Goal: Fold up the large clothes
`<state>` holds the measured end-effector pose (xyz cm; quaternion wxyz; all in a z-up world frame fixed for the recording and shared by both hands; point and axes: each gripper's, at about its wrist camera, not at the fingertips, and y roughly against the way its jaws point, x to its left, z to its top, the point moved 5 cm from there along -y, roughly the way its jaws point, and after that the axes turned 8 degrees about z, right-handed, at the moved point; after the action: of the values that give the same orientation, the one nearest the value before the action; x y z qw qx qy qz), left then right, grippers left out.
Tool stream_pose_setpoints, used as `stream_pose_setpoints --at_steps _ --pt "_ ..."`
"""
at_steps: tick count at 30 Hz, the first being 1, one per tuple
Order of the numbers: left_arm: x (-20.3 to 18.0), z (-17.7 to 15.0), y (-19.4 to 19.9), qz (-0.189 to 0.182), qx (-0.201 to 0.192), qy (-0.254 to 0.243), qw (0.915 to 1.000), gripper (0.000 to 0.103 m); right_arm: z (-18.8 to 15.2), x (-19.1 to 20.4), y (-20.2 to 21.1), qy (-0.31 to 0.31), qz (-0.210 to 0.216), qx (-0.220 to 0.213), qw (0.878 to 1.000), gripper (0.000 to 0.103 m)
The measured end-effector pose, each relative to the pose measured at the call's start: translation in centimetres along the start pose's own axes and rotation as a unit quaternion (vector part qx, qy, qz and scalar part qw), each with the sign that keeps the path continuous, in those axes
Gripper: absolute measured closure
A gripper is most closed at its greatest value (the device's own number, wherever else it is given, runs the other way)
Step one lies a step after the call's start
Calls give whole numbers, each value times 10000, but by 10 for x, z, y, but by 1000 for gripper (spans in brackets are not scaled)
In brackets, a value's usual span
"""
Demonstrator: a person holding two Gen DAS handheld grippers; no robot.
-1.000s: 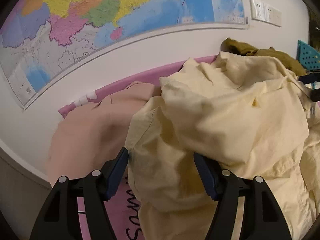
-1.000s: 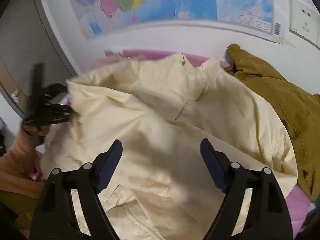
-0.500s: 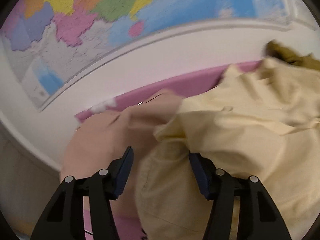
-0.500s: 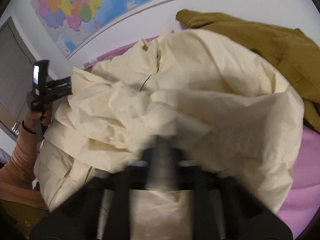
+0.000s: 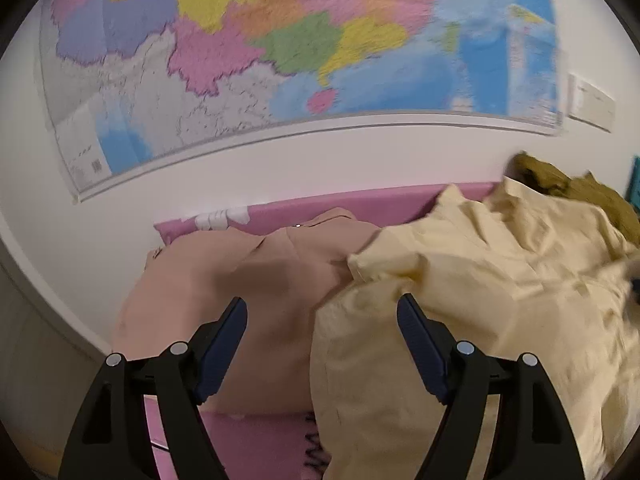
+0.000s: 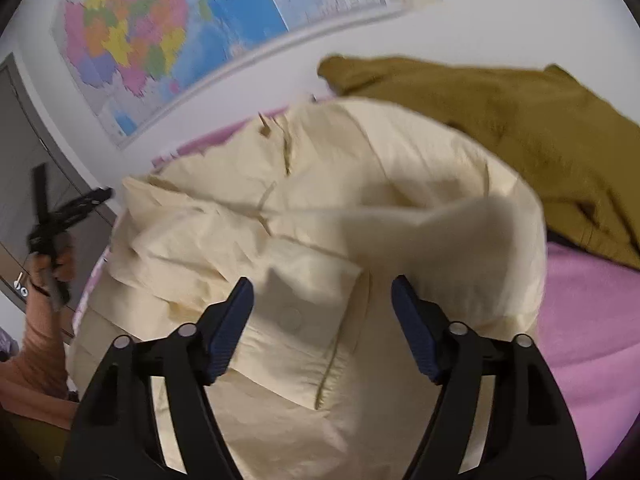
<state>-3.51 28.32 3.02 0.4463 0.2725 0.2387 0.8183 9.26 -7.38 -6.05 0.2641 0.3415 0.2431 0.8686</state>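
Shirt (image 6: 328,216) lies beneath opening right hand-held gripper (image 6: 322,300), unpinched.

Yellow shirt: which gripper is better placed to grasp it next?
Probably right. The right gripper is opening directly over the yellow shirt; the left gripper, also opening, faces mostly the pink garment beside it.

Colours and patterns as seen across both wrist views

Pale yellow garment (image 6: 360,208) was seen on a pink cover (image 6: 592,320), a peach garment (image 5: 256,280) beside it and an olive-brown one (image 6: 500,120) behind; black gripper frames with dark blue pads (image 5: 420,344) were noted, and a multicoloured map (image 5: 300,40) on white wall.
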Motion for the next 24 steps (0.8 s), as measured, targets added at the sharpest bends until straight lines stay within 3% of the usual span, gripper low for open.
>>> stream_pose_setpoints --at_steps 2,3,5,7,8,10,12,13,14,15,17,19,22,24 --pt "-12 -4 8 -62 -124 -294 9995 28 -4 -3 -8 -91 57 74 9999 31" --pt "-19 -5 11 -123 -160 -434 9989 28 -5 -3 -13 -116 157 131 9997 38" --pt "-33 -6 8 -210 -155 -655 9975 29 -7 -2 -19 -69 130 219 9997 76" --pt "-55 -4 -5 -497 24 -790 9956 35 -6 -1 -19 -41 199 226 9995 99" --pt "-62 -3 -11 -546 92 -816 9951 38 -5 -1 -15 -59 201 139 9997 100" --pt "-67 0 -25 -570 270 -766 9951 38 -2 -4 -5 -64 18 63 10000 100" --pt "-69 -4 -31 -912 519 -557 9929 38 0 -8 6 -107 -446 82 9989 91" --pt "-67 -6 -30 -877 478 -546 9935 38 4 0 15 14 -390 48 9992 73" --pt "-64 -9 -23 -806 301 -581 9946 37 9 13 23 198 -181 -34 9996 48" --pt "-60 -14 -17 -799 208 -559 9950 36 13 24 26 349 -122 -92 9993 40" --pt "-48 -21 -6 -943 82 -378 9948 33 29 61 27 860 57 -166 9961 38" --pt "-35 -31 3 -962 -29 -158 9952 29 49 109 7 1238 659 -105 9901 38" --pt "-28 -49 5 -782 79 -202 9967 29 74 177 -49 1788 1249 290 9755 40" --pt "-31 -60 6 -911 185 -274 9953 29 87 212 -92 1912 1472 588 9687 38"
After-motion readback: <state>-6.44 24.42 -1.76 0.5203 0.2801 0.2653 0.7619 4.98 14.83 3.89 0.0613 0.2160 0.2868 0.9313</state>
